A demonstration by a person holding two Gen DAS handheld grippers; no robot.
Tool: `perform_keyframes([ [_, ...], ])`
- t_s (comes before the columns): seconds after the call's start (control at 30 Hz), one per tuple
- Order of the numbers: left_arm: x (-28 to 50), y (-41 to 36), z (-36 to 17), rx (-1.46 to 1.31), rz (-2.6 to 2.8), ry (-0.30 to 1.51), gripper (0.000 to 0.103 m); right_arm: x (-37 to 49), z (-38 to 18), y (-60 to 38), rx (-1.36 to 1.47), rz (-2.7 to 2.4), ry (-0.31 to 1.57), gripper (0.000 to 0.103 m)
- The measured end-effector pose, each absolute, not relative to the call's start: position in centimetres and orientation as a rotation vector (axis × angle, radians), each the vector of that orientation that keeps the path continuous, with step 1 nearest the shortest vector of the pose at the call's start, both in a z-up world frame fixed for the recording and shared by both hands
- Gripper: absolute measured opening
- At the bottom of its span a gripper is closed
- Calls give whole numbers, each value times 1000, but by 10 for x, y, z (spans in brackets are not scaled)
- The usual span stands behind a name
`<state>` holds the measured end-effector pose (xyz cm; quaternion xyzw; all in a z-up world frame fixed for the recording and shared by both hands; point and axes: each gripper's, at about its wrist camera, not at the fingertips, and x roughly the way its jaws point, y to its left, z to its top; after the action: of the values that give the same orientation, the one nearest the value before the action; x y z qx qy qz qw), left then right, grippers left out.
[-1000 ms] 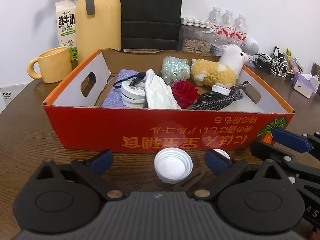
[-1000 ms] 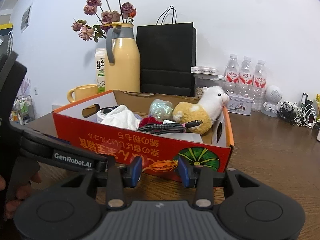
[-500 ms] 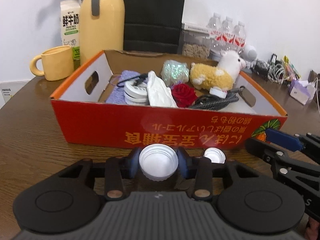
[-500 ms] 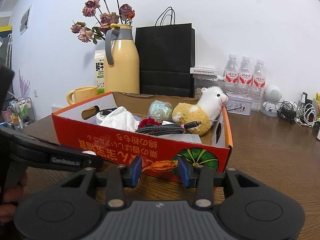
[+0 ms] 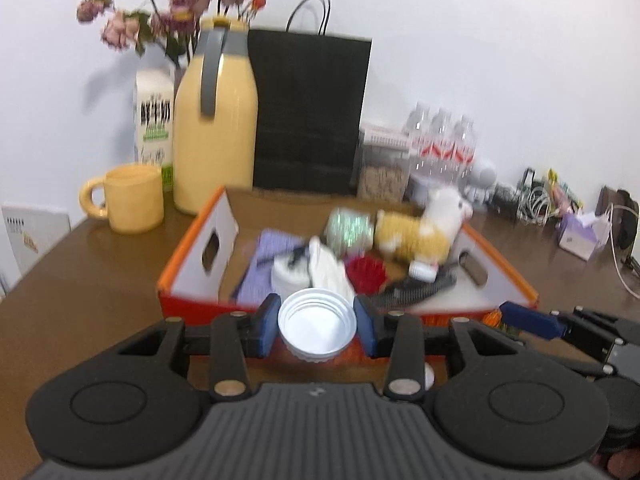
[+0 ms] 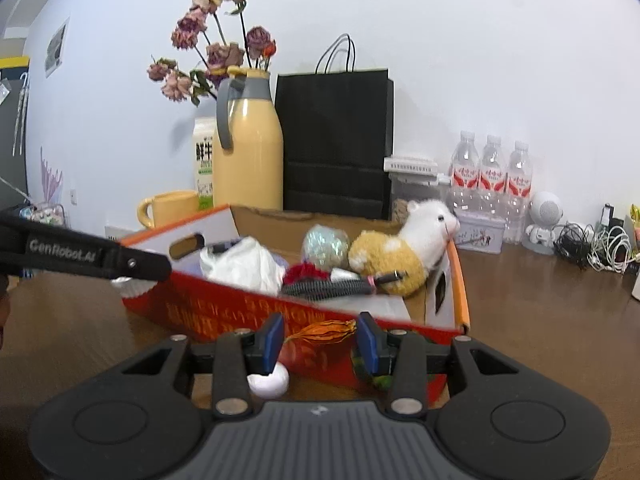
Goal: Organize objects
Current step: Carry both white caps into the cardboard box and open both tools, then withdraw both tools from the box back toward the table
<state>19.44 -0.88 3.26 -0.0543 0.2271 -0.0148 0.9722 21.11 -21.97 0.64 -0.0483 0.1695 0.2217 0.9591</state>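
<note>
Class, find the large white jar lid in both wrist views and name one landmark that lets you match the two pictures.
Left wrist view: the large white lid sits low in the centre, clamped between the left tool's blue pads.
Right wrist view: only its ribbed white edge peeks out at left, under the left tool's black finger.
Shared landmark: the plush alpaca in the red box.

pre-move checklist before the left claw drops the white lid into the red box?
1. Left claw gripping white lid: ok, pads on both sides.
2. Lid lifted off the table: ok.
3. Lid past the red box front wall: cannot tell, blurred.
4. Free spot inside: not ok straight ahead, white cloth and red flower lie there.
5. Right claw clear of the path: ok, empty, outside the box.
</note>
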Motion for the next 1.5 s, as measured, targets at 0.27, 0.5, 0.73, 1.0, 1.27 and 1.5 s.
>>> perform_keyframes([
  [0.27, 219, -10, 57, -109, -29, 379, 41, 231, 36, -194, -118, 451, 267, 39],
  [0.5, 248, -6, 58, -145, 4, 356, 41, 264, 41, -181, -85, 408, 254, 39],
  [0.73, 277, 1, 42, -146, 27, 395, 41, 289, 25, -185, -57, 389, 294, 39],
  [1.0, 284, 2, 30, -141, 5, 423, 41, 293, 17, -186, -54, 400, 336, 39],
  [1.27, 278, 2, 30, -132, 14, 395, 80, 288, 17, -185, -82, 370, 355, 73],
  [1.5, 276, 4, 28, -145, 48, 370, 103, 287, 14, -186, -90, 327, 357, 103],
])
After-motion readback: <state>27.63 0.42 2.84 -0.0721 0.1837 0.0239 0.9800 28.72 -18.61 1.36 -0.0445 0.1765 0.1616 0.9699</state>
